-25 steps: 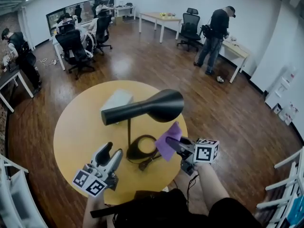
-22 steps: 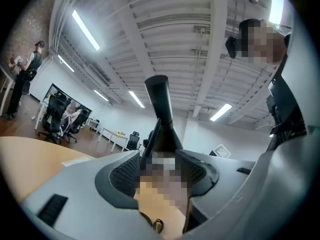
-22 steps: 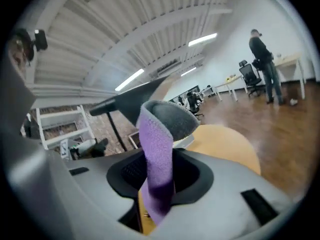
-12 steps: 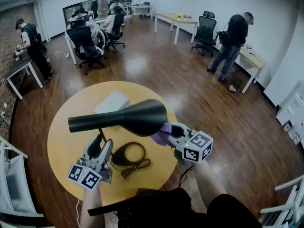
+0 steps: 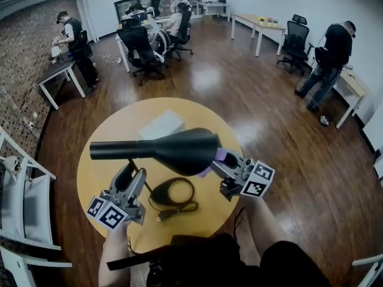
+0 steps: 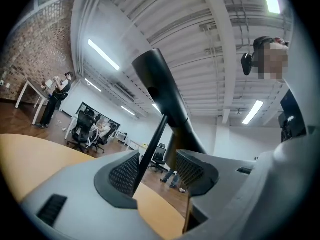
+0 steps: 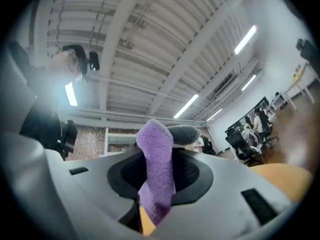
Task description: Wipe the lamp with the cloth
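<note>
L gripper (image 5: 133, 173) tilted up, jaws apart w/ lamp stem (image 6: 150, 154) between. R gripper (image 5: 220, 161) also angled up, clamped on cloth (image 7: 155, 174).

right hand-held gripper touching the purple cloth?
Touching. The right gripper view shows the purple cloth pinched between both pads of the right hand-held gripper, with no gap.

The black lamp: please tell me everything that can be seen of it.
The matte black desk lamp has a horn-shaped shade, wide at the right and narrowing to a long tube at the left, lying about level. Its thin black stem passes between the open jaws of the left gripper. The ring-shaped black base rests on the round yellow table, the black cord beside it. The purple cloth in the right gripper meets the shade's wide end.
</note>
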